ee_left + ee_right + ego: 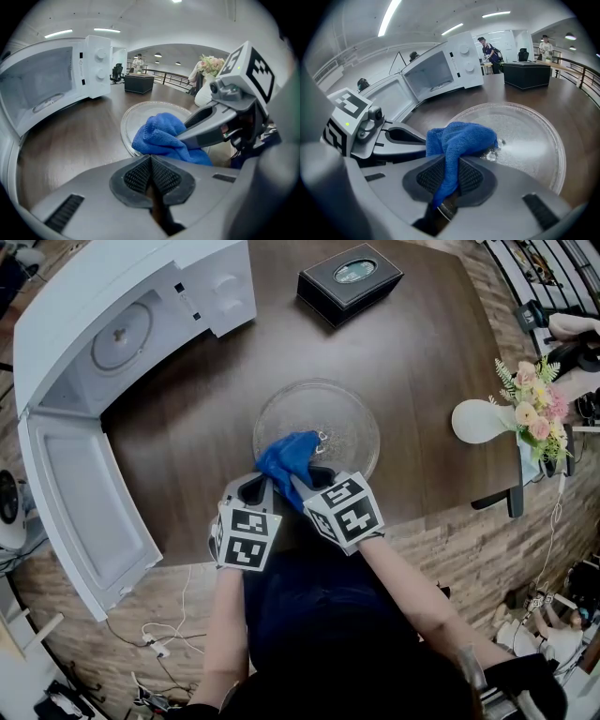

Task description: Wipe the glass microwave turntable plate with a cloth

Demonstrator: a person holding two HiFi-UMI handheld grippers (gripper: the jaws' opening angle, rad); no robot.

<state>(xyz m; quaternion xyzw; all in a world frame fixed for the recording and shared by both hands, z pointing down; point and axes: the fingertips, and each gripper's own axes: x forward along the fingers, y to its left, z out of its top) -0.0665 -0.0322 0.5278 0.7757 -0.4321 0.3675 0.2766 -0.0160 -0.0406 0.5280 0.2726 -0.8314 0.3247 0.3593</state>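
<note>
The round glass turntable plate [342, 423] lies flat on the dark wooden table, just ahead of both grippers. My right gripper [302, 486] is shut on a blue cloth [286, 458], which is bunched over the plate's near left edge. In the right gripper view the cloth [461, 138] hangs down between the pads and rests on the plate [529, 136]. My left gripper [255, 486] is close beside the right one, at the plate's near left rim. Its jaws are shut with nothing seen between them. The left gripper view shows the cloth [161, 136] and plate [140, 115] just ahead.
A white microwave [122, 334] stands at the far left with its door [80, 512] swung open toward me. A black box [349, 279] sits at the back of the table. A white vase of flowers [525, 413] is at the table's right edge.
</note>
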